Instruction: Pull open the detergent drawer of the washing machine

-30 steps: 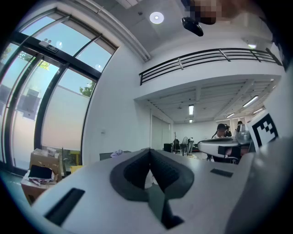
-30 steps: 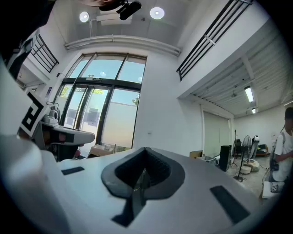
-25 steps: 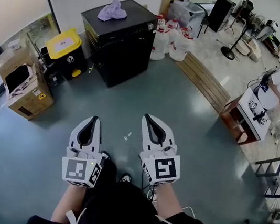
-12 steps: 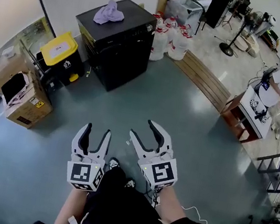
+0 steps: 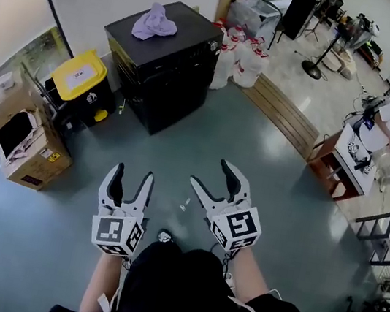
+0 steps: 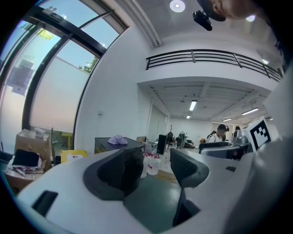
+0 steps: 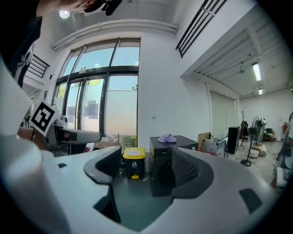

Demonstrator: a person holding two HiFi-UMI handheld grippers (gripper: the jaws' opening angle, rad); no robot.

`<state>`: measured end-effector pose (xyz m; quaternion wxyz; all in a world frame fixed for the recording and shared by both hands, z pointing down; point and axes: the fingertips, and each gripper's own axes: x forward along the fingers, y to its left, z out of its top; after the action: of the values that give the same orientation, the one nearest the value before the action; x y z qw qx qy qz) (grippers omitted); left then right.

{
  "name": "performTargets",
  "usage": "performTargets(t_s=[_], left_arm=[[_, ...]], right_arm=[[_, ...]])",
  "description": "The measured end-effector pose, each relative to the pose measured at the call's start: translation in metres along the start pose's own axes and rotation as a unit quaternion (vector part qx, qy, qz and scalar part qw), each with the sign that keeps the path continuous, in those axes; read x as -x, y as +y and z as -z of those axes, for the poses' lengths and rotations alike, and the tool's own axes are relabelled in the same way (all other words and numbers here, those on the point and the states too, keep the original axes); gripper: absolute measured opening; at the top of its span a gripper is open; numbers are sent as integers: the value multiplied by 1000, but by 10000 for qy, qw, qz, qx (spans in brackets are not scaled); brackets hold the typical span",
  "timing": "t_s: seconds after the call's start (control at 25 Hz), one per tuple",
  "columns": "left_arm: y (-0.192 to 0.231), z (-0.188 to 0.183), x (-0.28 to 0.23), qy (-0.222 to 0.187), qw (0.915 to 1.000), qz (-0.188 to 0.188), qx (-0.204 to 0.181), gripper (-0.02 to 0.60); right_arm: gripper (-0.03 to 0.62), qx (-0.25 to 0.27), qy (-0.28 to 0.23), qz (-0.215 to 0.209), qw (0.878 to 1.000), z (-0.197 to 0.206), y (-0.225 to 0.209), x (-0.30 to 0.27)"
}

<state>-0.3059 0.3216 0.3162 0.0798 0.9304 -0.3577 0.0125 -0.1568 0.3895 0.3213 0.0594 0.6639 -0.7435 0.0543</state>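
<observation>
Approach only, nothing pulled yet.
The left gripper [image 5: 132, 177] and right gripper [image 5: 214, 177] have just been opening, jaws released and empty; the black washing machine [image 5: 167, 65] stands well ahead of them, its detergent drawer apparently still shut, though too small to confirm.

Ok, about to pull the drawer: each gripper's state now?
Left gripper: open, jaws just been opening, nothing between them.
Right gripper: open, jaws just been opening, nothing between them.
</observation>
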Motion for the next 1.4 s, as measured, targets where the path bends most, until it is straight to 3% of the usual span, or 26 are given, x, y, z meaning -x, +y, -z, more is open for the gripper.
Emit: performTargets(t_s=[0.36,0.6,0.88,1.4], left_arm=[[39,-1,-37,82,9998,33,152,295],[50,-5,-74,48,10000,-15,73,295],[64,-13,-152,38,9998,-193,16,295],[87,-8,-305,325,9957,-828,240,295]], right_arm=[[344,153,126,19,9998,-8,-5,-55],[344,143,117,-61,9998,-9,-33,-93],[347,9,-126,-379,9992,-28,-84,-163],[347,53,79,-1088,9940,-35,-196,-284]])
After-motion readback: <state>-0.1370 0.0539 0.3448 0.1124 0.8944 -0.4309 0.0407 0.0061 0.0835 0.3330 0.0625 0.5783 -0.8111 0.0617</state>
